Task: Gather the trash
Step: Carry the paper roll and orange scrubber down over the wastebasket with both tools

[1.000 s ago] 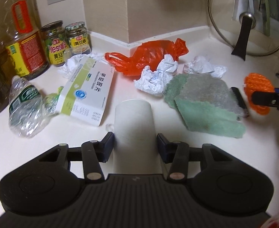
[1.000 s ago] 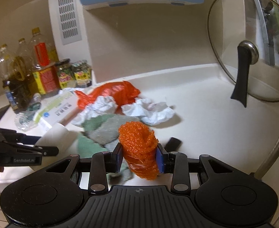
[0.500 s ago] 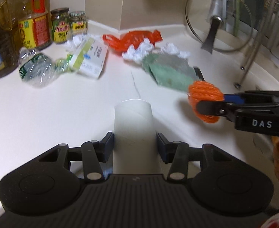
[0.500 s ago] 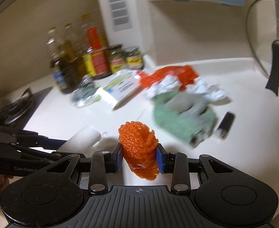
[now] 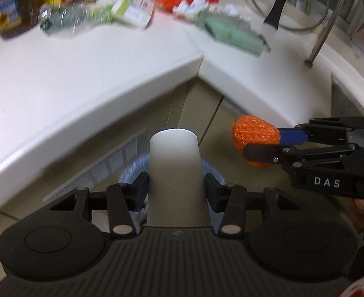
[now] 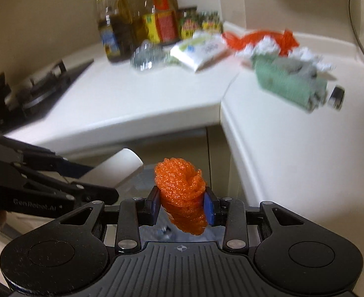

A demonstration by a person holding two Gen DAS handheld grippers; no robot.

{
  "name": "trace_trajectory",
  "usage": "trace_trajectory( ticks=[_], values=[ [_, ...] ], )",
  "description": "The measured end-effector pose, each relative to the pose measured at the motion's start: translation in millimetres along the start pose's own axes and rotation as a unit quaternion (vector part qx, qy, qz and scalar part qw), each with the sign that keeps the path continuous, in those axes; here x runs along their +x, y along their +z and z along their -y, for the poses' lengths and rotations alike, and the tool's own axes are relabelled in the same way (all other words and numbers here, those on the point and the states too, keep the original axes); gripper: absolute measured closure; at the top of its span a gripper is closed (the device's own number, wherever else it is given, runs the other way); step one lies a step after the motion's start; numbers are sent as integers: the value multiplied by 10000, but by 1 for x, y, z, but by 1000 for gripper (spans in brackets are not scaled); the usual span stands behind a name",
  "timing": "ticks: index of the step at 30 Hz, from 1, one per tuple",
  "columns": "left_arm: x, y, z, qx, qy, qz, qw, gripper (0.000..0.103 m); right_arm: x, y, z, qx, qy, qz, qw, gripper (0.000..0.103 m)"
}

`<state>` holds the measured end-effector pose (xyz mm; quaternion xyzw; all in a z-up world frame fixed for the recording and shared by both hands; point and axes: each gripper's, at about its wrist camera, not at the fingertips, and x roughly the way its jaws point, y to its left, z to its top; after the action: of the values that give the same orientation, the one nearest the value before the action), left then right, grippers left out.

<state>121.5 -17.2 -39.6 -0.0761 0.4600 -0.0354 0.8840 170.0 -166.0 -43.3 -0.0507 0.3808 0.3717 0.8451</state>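
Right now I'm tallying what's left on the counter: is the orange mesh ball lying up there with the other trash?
No, the orange mesh ball is pinched in the right claw, out past the counter edge.

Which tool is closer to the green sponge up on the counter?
Right. The right tool, holding orange mesh, sits off the counter edge below the sponge; the left tool, holding a paper roll, is farther left.

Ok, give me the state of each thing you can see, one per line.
Left tool: shut on paper tube.
Right tool: shut on orange mesh ball.
Plastic bottle: crushed, lying on counter.
Orange bag: crumpled.
Box: lying flat.
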Motion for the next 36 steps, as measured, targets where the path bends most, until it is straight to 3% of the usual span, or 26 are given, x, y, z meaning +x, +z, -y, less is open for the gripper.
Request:
trace_trajectory(
  ticks=[10,16,36],
  values=[
    [39,-21,-17,-198,32,-448,9988,58,47,-30,-19,-428,-371,-666,9962,67],
    [63,-27,-27,-362,99,-615,9974,58,72,-49,-17,-377,-508,-1030,9927,67],
    [96,-22,-33,-483,122,-834,9953,58,102,-58,-6,-438,-651,-1198,9897,67]
  ],
)
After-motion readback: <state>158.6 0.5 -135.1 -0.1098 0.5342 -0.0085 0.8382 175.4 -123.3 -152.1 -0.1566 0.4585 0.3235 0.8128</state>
